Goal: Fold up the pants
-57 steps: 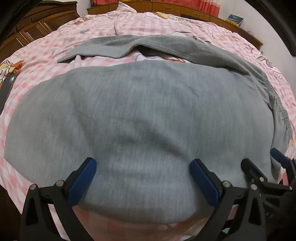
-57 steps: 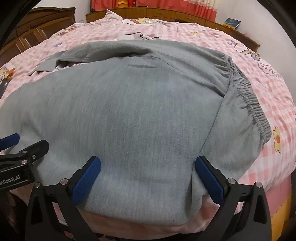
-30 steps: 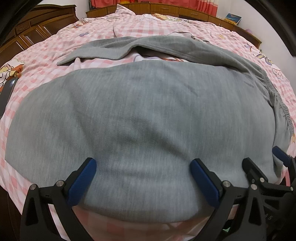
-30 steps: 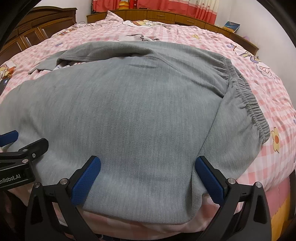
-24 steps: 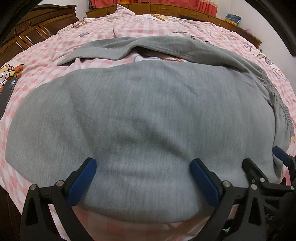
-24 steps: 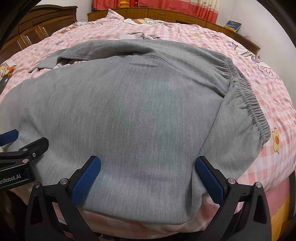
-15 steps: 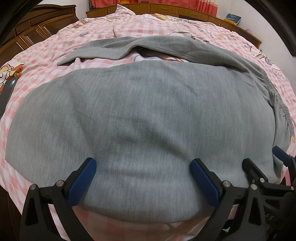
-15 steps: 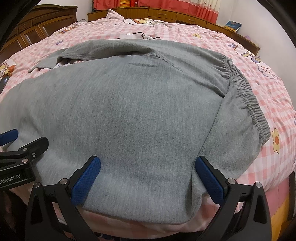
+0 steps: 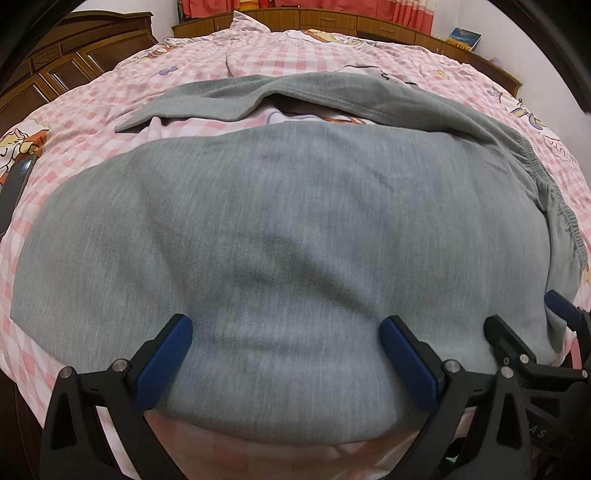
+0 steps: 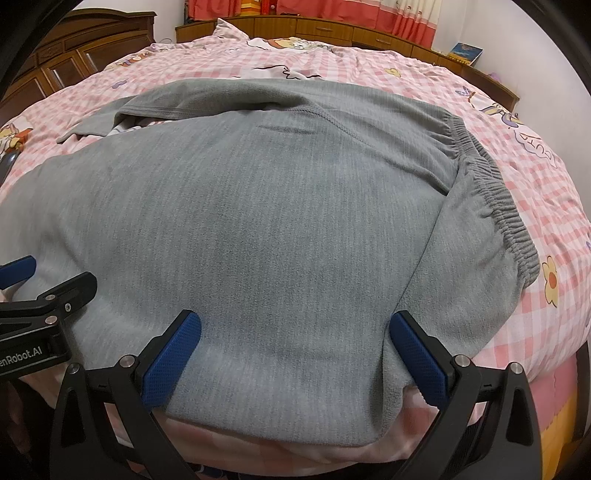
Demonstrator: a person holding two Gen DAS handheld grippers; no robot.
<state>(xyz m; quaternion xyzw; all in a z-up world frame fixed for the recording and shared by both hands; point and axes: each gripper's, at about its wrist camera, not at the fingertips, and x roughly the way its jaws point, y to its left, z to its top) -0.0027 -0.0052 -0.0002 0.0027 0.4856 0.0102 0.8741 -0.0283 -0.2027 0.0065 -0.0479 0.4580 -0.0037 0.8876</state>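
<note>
Grey pants lie spread on a pink checked bed. The near leg lies flat in front of me, the far leg is rumpled behind it, and the elastic waistband is at the right. My left gripper is open, its blue pads resting over the near hem edge of the pants. My right gripper is open too, just to the right of it, near the waist end of the pants. Neither holds cloth.
A dark phone lies on the bed at the far left. Wooden wardrobes stand on the left and a wooden headboard shelf with red curtains runs along the back. The near bed edge is right under both grippers.
Almost nothing has moved. Both grippers stay open at the near edge of the pants, with only a slight shift in view.
</note>
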